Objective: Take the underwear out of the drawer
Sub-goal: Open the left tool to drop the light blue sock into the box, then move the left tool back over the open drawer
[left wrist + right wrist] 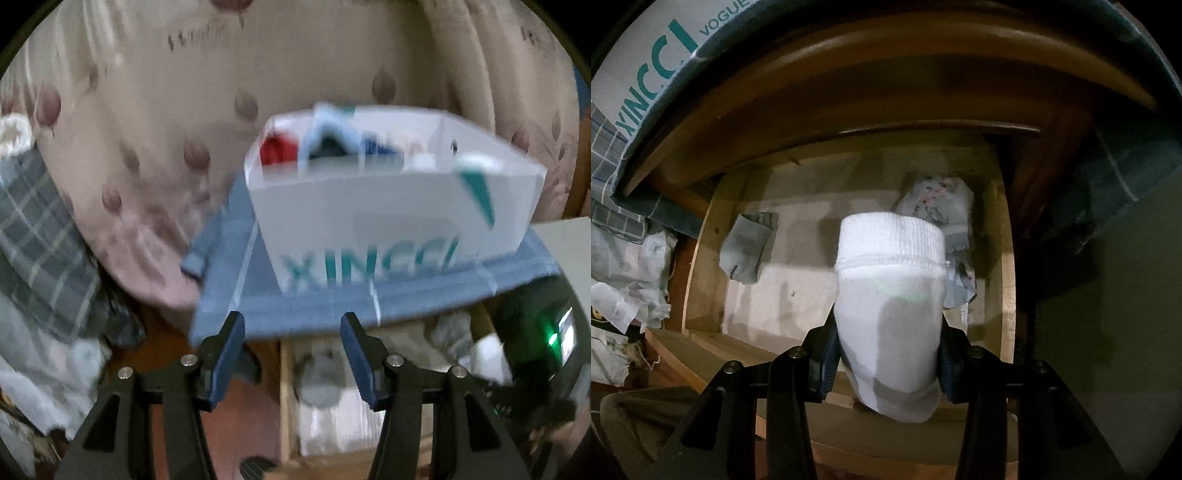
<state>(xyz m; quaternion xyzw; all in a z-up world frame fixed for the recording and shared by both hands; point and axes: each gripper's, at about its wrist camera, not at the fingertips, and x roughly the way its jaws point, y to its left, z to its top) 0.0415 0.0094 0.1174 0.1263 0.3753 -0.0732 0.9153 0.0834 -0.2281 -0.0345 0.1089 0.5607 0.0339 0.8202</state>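
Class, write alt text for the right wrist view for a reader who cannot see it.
The right gripper clamps a white sock above an open wooden drawer. In the drawer lie a grey sock on the left and a floral cloth at the back right.

A white sock [890,325], ribbed cuff forward, hangs above the open wooden drawer [1006,280]. Inside it lie a folded grey garment [748,247] at left and a floral one [934,201] at right.
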